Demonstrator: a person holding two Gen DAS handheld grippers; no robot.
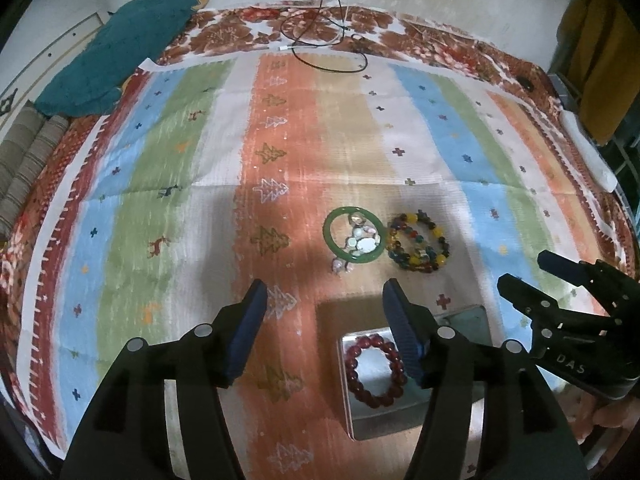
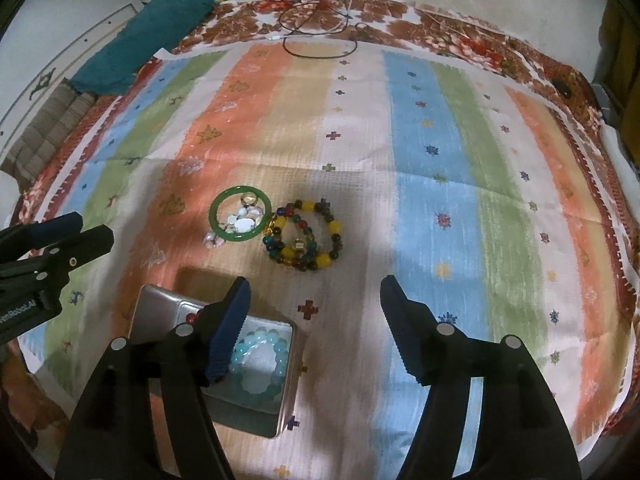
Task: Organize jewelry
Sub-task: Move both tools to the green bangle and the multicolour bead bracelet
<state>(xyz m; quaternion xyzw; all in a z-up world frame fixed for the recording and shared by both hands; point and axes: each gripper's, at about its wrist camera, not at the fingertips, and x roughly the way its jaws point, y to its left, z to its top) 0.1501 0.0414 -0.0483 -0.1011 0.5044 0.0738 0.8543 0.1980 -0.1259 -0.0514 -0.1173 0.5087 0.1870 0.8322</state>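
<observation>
A green bangle (image 1: 332, 240) (image 2: 218, 232) lies on the striped cloth with a pale shell bracelet (image 1: 362, 242) (image 2: 244, 220) across it. A multicoloured bead bracelet (image 1: 418, 246) (image 2: 306, 240) lies right beside them. A metal tin (image 1: 360, 428) (image 2: 284, 404) holds a dark red bead bracelet (image 1: 376, 372) in one compartment and a light blue bead bracelet (image 2: 260, 364) in the other. My left gripper (image 1: 326, 332) is open and empty above the cloth left of the tin. My right gripper (image 2: 314, 328) is open and empty, right of the tin; it also shows in the left wrist view (image 1: 520, 276).
The striped cloth (image 1: 180, 160) (image 2: 440, 160) lies on a floral bedspread (image 1: 320, 24). A teal cushion (image 1: 116, 52) (image 2: 148, 32) sits at the far left. Black and white cables (image 1: 320, 36) (image 2: 316, 24) lie at the far edge. A wall rises behind.
</observation>
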